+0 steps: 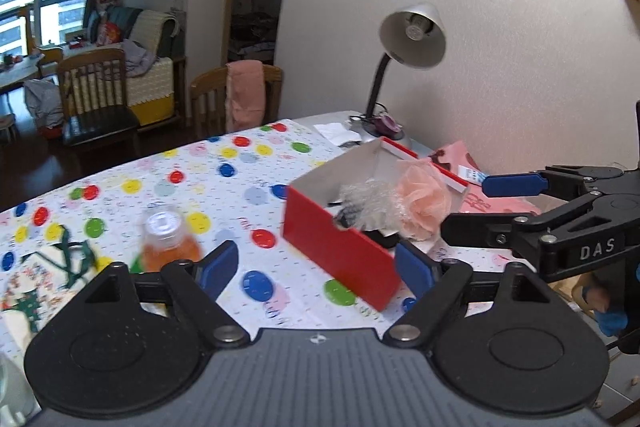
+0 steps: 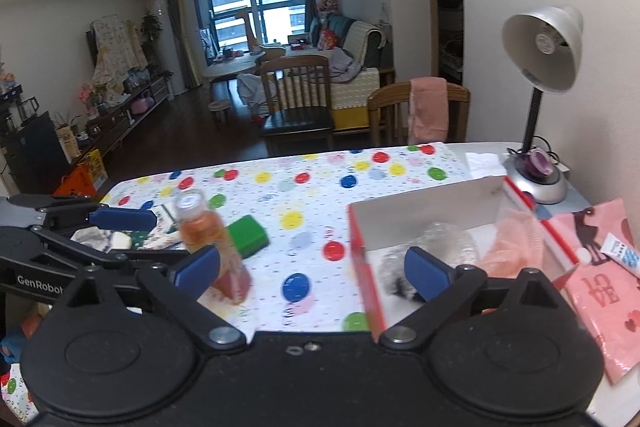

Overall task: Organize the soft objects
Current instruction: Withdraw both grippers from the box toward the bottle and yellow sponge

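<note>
A red box [image 1: 340,251] with white inner walls stands on the polka-dot tablecloth [image 1: 224,163]. Inside it lie a peach mesh puff [image 1: 424,203], clear bubble wrap [image 1: 368,201] and something dark. My left gripper [image 1: 316,267] hovers open and empty just in front of the box. In the same view my right gripper [image 1: 476,207] comes in from the right, open, beside the puff. In the right wrist view my right gripper [image 2: 312,271] is open and empty over the box [image 2: 366,279] edge. A green sponge [image 2: 248,231] lies left of the box.
A bottle of orange liquid [image 2: 208,235] stands near the sponge. A patterned cloth [image 1: 60,259] lies at the left. A desk lamp [image 1: 412,39] stands behind the box, with a pink bag [image 2: 600,291] and a small tube [image 2: 622,253] to its right. Wooden chairs [image 2: 298,95] stand beyond the table.
</note>
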### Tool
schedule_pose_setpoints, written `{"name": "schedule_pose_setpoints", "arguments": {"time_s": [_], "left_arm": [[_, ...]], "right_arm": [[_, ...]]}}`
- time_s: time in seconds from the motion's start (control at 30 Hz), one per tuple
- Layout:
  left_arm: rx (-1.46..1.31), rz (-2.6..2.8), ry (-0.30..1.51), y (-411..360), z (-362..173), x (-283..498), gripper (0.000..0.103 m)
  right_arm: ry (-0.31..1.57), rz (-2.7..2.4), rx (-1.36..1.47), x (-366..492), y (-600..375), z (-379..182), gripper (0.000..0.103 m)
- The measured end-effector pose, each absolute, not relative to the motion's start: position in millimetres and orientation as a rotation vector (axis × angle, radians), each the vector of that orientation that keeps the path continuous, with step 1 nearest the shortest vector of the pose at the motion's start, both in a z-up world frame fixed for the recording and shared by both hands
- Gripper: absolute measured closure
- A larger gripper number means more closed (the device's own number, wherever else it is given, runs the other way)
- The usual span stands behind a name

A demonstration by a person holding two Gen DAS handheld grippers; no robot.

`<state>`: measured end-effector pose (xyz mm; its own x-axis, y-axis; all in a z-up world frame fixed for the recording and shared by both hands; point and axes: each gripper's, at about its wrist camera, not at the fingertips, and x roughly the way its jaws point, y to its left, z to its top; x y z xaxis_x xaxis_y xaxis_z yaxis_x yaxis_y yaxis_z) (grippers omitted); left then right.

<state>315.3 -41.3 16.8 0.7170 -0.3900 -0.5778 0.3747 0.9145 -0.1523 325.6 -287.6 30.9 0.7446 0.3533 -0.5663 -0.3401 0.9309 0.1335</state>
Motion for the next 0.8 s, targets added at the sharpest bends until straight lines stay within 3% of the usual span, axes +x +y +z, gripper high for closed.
{"name": "schedule_pose_setpoints", "arguments": {"time_s": [0.2,0.33,0.8], "left_arm": [[-0.061,-0.353,0.618,5.1,15.2,302.6,0.012],[-0.086,-0.321,0.600,37.1,10.1,295.6,0.001],[-0.085,-0.237,0.627,100.8,-50.7,287.8,0.000]], "right_arm": [[0.618,0.414,0.022,312.8,-256.4,28.0,0.001],[0.625,0.444,0.003,308.0,-235.3,22.3,0.001],[0.693,0.527,-0.055,321.0,-167.5,-13.8,0.001]]}}
